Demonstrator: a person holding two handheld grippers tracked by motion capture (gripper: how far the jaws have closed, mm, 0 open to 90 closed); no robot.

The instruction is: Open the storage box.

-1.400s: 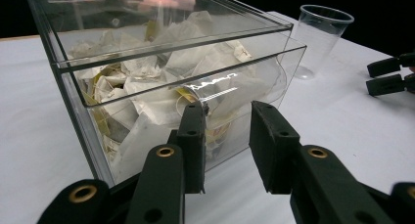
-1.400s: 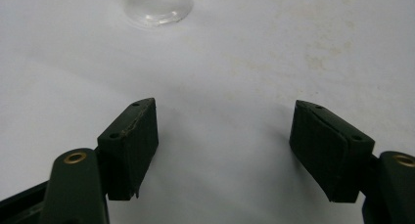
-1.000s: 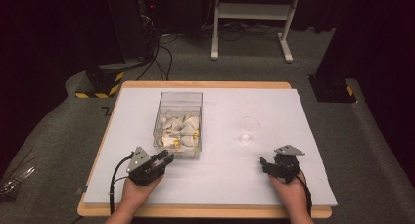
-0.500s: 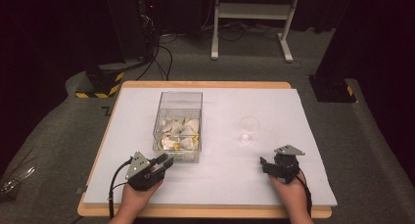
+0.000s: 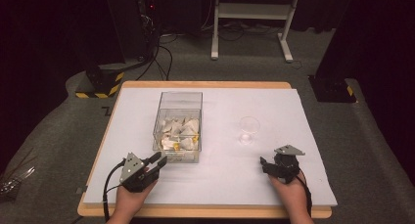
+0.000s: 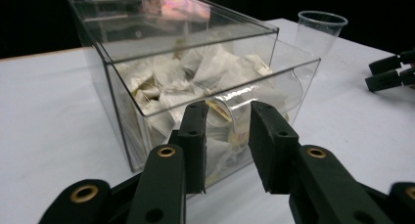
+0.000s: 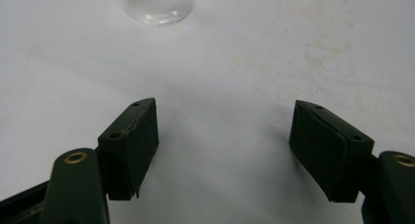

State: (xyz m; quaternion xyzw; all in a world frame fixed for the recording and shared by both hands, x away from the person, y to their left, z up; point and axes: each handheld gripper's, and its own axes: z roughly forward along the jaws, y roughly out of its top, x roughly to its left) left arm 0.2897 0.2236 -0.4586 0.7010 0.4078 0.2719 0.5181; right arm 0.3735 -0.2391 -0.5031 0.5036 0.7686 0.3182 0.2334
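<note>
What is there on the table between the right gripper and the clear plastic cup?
Nothing: in the high view, bare white table cover separates the right gripper from the clear plastic cup.

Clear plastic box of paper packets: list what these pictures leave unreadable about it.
- Clear plastic box: print on the white paper packets is too small in the high view, blurred behind glare in the left gripper view.
- Its near bottom edge hides behind the left gripper.

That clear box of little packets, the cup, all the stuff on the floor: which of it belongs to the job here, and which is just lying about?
Part of the job:
- clear box of packets
- clear plastic cup
- left gripper, pointing at the box front
- right gripper, open near the cup

Just lying about:
- yellow-black striped block
- white stand legs
- floor cables
</note>
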